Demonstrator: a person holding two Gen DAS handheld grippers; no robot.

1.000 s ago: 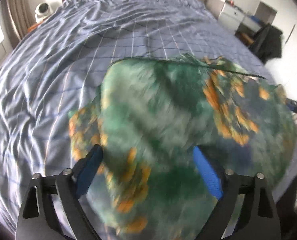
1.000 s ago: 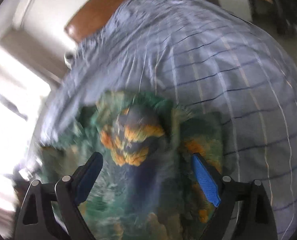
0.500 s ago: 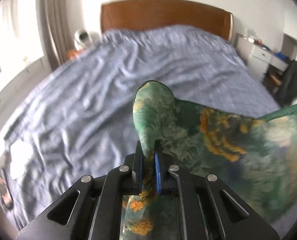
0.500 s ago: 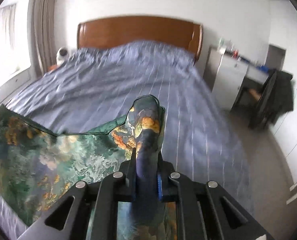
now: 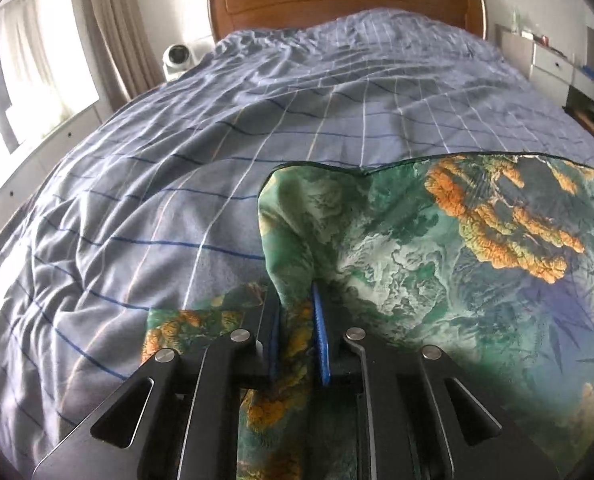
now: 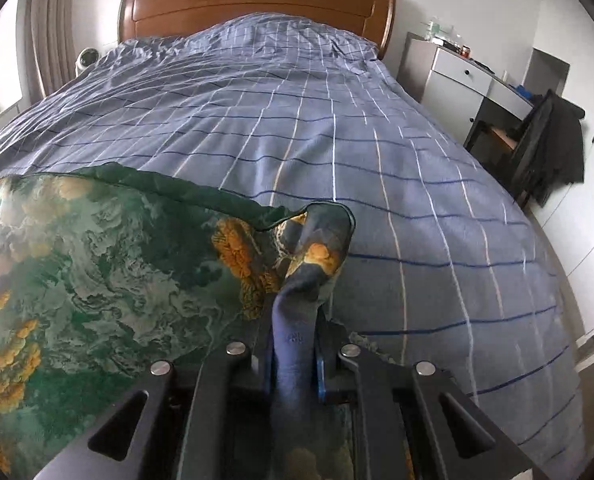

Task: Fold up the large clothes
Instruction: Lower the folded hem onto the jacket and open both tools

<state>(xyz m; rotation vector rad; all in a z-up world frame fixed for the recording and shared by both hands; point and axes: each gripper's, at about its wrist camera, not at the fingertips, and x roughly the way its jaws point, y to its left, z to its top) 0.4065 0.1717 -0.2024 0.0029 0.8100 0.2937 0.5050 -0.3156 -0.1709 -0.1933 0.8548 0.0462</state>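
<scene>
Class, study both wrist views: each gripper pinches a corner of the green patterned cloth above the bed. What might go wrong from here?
1. The left gripper pinches only a bunched corner of the green cloth; the smooth-looking fabric may slip out.
2. The right gripper holds a twisted corner, so the fold may land skewed.
3. The cloth sags between the grippers and may wrinkle on the rumpled checked bedcover.

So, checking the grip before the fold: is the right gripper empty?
No, the right gripper is shut on a bunched corner of the green cloth.
</scene>
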